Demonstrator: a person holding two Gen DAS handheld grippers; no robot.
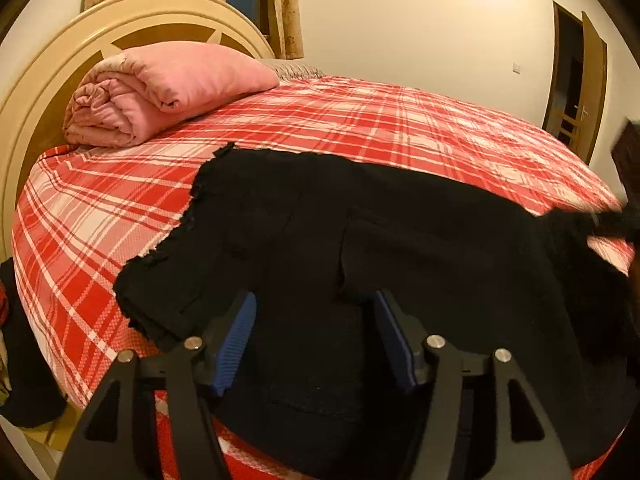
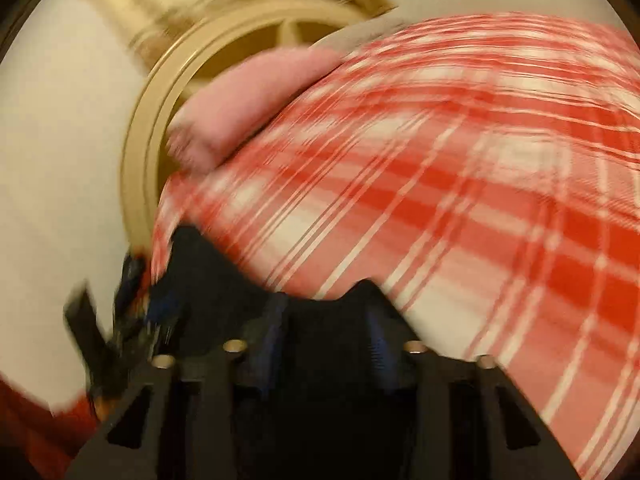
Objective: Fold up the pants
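Note:
Black pants (image 1: 360,220) lie spread across the red plaid bed (image 1: 360,120), frayed leg hems at the left. My left gripper (image 1: 314,320) is low over the near part of the pants with its jaws wide apart and black cloth between the blue pads (image 1: 236,344). In the blurred right wrist view my right gripper (image 2: 326,320) has its jaws apart with black pants cloth (image 2: 328,344) bunched between the fingers, lifted over the plaid bed (image 2: 460,200). The right gripper shows as a dark blur at the right edge of the left wrist view (image 1: 600,220).
A rolled pink quilt (image 1: 160,92) lies at the bed's head by the cream headboard (image 1: 48,80). Dark clothes (image 1: 24,340) hang off the bed's left side. A door (image 1: 576,80) stands at the far right wall. The left gripper appears at lower left in the right wrist view (image 2: 132,312).

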